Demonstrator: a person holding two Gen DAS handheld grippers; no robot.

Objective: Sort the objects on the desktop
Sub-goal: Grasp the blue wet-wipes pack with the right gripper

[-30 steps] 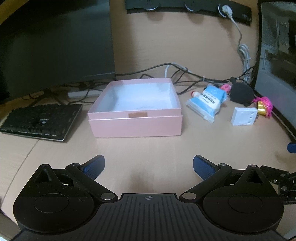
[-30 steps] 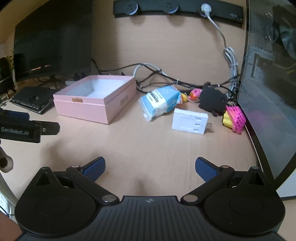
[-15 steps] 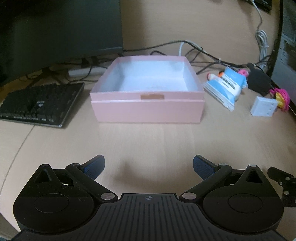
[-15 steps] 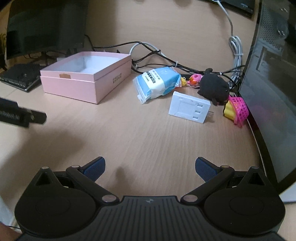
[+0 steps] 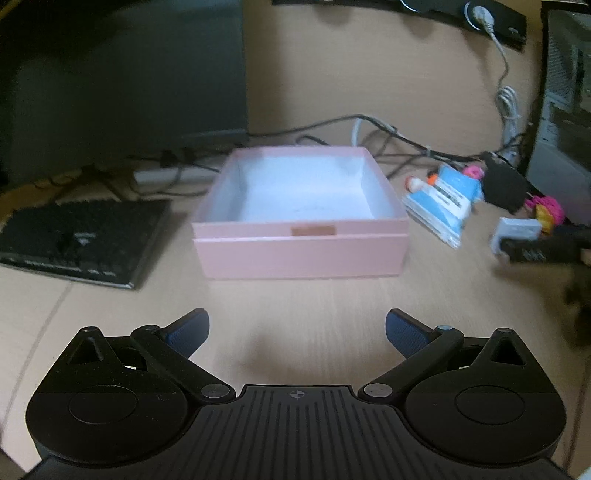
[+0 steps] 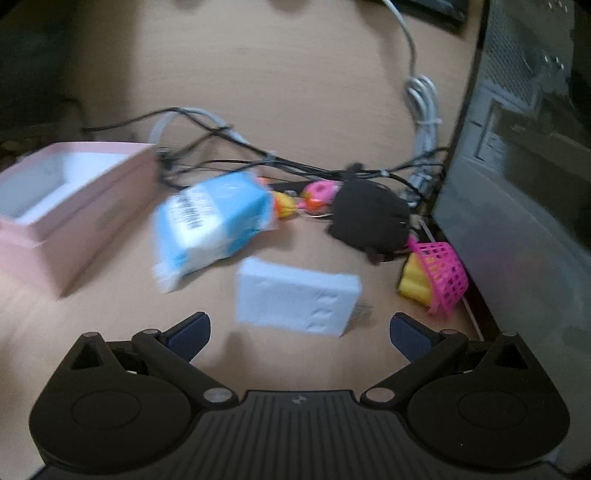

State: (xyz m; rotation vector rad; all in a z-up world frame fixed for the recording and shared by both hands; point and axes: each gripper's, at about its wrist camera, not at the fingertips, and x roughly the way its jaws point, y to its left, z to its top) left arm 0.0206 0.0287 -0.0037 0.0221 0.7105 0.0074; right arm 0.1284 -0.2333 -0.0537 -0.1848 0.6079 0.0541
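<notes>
An open, empty pink box (image 5: 301,243) stands on the wooden desk; it also shows in the right wrist view (image 6: 74,206). My left gripper (image 5: 297,330) is open and empty, a short way in front of the box. My right gripper (image 6: 299,330) is open and empty, just short of a white power adapter (image 6: 295,295). Behind the adapter lie a blue tissue pack (image 6: 214,221), a black plush toy (image 6: 371,218), a pink basket with a yellow toy (image 6: 439,277) and small pink and yellow toys (image 6: 314,194). The right gripper's body (image 5: 543,247) shows beside the adapter (image 5: 515,230) in the left wrist view.
A black keyboard (image 5: 74,236) lies left of the box under a dark monitor (image 5: 122,74). Tangled cables (image 6: 258,155) run behind the objects. A computer case (image 6: 524,147) stands close on the right. A power strip (image 5: 461,11) hangs on the back wall.
My right gripper has moved forward toward the white adapter, which now sits just ahead of its fingers. My left gripper has tilted up and backed off slightly from the box.
</notes>
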